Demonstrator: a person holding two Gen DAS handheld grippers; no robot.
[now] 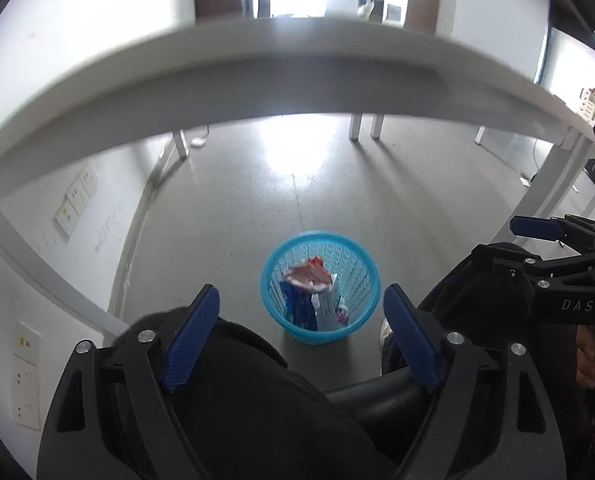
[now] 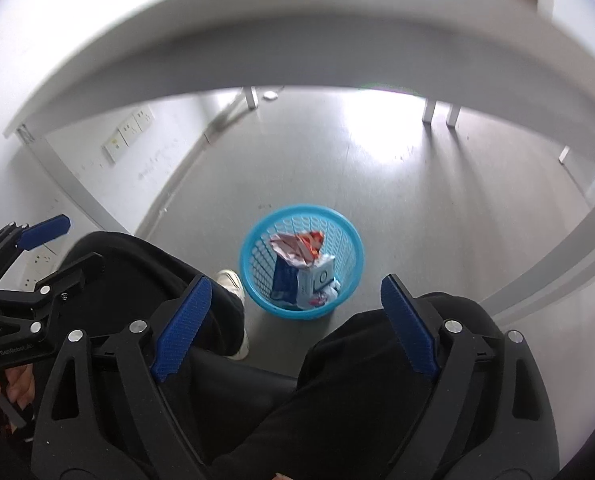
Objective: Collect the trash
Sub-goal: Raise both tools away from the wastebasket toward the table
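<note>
Both black hand-held grippers with blue ribbed pads sit closest to the lens: the left gripper (image 1: 301, 336) and the right gripper (image 2: 297, 328) each have their jaws spread wide with nothing between them. So nothing's being carried right now.

Past them are the person's black-trousered knees (image 2: 337, 380) and one white shoe (image 2: 231, 282) on the grey floor, just left of the basket in the right wrist view.

The task's thing, a round light-blue plastic mesh wastebasket (image 1: 273, 268), stands on the floor under the white desk (image 1: 257, 80), a bit farther out than the knees. It already holds crumpled wrappers: a red-and-white snack packet (image 1: 307, 274) on top, a blue pouch (image 2: 283, 280) and a pale carton (image 2: 317, 280) leaning beside it.

My read: the drop looks done and the next bit is going after more rubbish, none of which shows here. Tip for doing it well: keep the jaws wide on the way in, clear the desk edge overhead, and don't clip the light basket, since it'd probably tip easily.
</note>
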